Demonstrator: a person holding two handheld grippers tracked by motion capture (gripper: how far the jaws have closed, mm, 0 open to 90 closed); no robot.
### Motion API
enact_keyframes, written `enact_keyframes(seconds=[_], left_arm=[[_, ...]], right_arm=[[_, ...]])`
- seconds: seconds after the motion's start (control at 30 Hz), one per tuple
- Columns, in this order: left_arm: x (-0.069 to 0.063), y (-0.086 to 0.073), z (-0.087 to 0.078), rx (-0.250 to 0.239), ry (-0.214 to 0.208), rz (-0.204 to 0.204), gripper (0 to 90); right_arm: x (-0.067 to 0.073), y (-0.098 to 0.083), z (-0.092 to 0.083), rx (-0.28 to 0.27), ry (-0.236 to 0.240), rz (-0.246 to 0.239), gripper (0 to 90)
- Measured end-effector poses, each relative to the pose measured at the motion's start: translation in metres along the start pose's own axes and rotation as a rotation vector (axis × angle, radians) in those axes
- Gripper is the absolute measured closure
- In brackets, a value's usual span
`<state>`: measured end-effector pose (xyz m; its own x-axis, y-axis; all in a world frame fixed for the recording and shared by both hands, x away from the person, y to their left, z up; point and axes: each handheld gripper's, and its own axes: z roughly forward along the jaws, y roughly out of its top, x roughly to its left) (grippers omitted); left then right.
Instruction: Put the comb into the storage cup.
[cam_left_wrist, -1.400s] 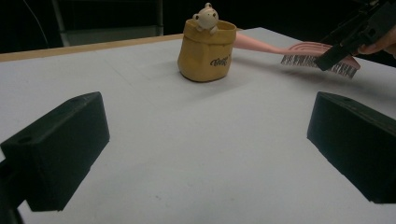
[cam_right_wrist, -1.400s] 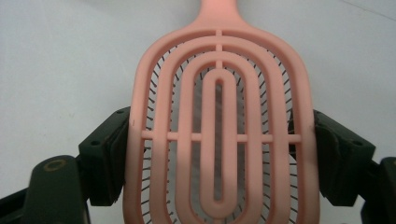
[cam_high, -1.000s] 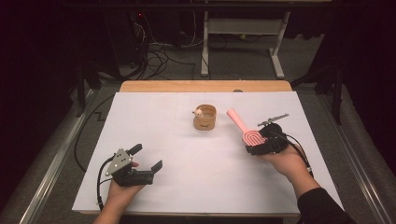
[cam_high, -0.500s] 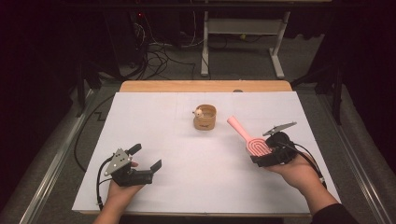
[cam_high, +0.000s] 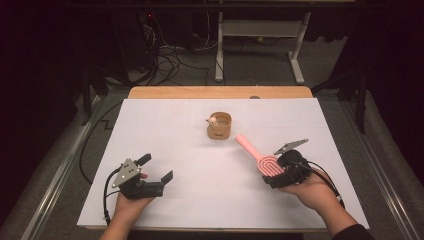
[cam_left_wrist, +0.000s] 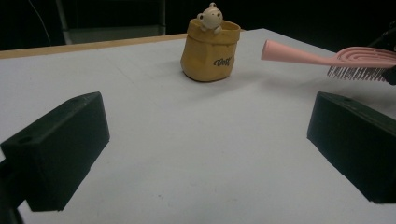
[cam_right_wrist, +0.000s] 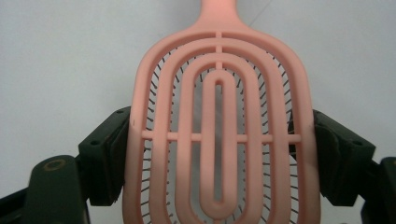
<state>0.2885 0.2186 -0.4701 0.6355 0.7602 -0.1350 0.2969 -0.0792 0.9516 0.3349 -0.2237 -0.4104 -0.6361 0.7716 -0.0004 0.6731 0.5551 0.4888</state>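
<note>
pink hairbrush (cam_high: 262, 159) clamped in right tool (cam_high: 280, 172), handle pointing away

Right gripper (cam_high: 280, 172) has drawn the pink brush (cam_high: 260, 156) nearer the person.

Left gripper (cam_high: 155, 168) held low at near left of table, jaws wide apart. Right gripper (cam_high: 274, 172) at near right, jaws closed on sides of pink brush (cam_high: 259, 156).

Bright white table (cam_high: 200, 150), dark surroundings, soft shadows, mild grain.
</note>
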Motion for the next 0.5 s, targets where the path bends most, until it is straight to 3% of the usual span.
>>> enact_keyframes(seconds=[0.5], left_arm=[[0.000, 0.000, -0.001, -0.004, 0.001, -0.003, 0.0]], right_arm=[[0.032, 0.016, 0.020, 0.017, 0.060, -0.111, 20.2]])
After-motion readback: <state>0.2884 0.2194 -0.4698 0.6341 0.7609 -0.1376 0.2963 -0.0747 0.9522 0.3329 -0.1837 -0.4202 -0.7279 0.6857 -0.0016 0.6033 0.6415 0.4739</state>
